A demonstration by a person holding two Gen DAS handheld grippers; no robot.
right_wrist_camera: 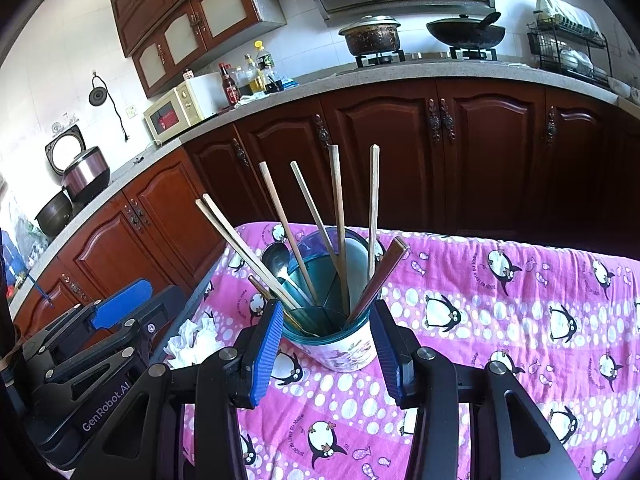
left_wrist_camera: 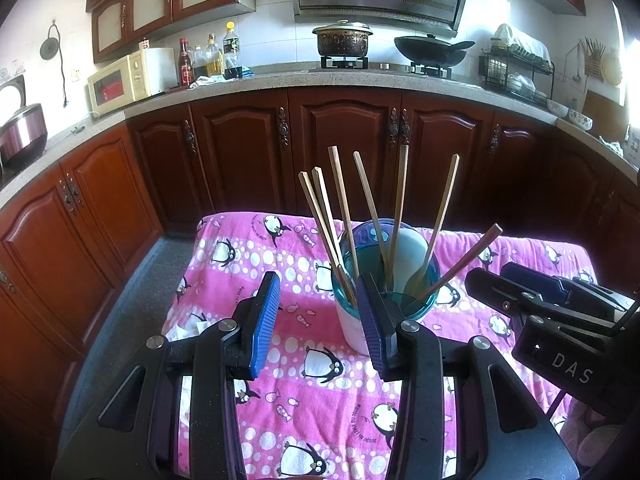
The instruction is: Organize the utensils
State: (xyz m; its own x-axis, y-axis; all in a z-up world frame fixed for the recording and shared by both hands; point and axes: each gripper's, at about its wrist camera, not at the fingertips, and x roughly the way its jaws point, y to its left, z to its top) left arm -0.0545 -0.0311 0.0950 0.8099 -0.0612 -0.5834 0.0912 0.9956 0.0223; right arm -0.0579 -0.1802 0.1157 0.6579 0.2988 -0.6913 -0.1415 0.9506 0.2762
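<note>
Left wrist view
Room: kitchen behind, dark wooden cabinets (left_wrist_camera: 248, 152) under a speckled counter (left_wrist_camera: 280, 80), a pot (left_wrist_camera: 343, 40) and a wok (left_wrist_camera: 432, 50) on the stove at 12 o'clock.
Surface: pink penguin-print cloth (left_wrist_camera: 320, 380) over the table in front of you.
Utensil holder (left_wrist_camera: 380, 280): upright at 1 o'clock from centre, teal rim, white body, several chopsticks (left_wrist_camera: 342, 208) fanning up out of it.
Your left gripper (left_wrist_camera: 320, 316): fingers spread, nothing between them; the right-side pad (left_wrist_camera: 370, 320) overlaps the holder's near wall, contact hard to judge from this angle.
Your right gripper (left_wrist_camera: 516, 284): enters at 3 o'clock, beside the holder.

Right wrist view
Room: same cabinets (right_wrist_camera: 480, 152), a microwave (right_wrist_camera: 176, 112) at 10 o'clock, a rice cooker (right_wrist_camera: 84, 172) at 9.
Holder (right_wrist_camera: 344, 348): dead centre, floral print on its white wall, a spoon (right_wrist_camera: 278, 260) and chopsticks (right_wrist_camera: 338, 220) inside.
Your right gripper (right_wrist_camera: 326, 344): fingers apart, one on each side of the holder, a narrow gap showing on both sides, not clamped.
Your left gripper (right_wrist_camera: 120, 312): at 8 o'clock, well off the holder.
Crumpled tissue (right_wrist_camera: 194, 342): on the cloth edge at 8 o'clock.
</note>
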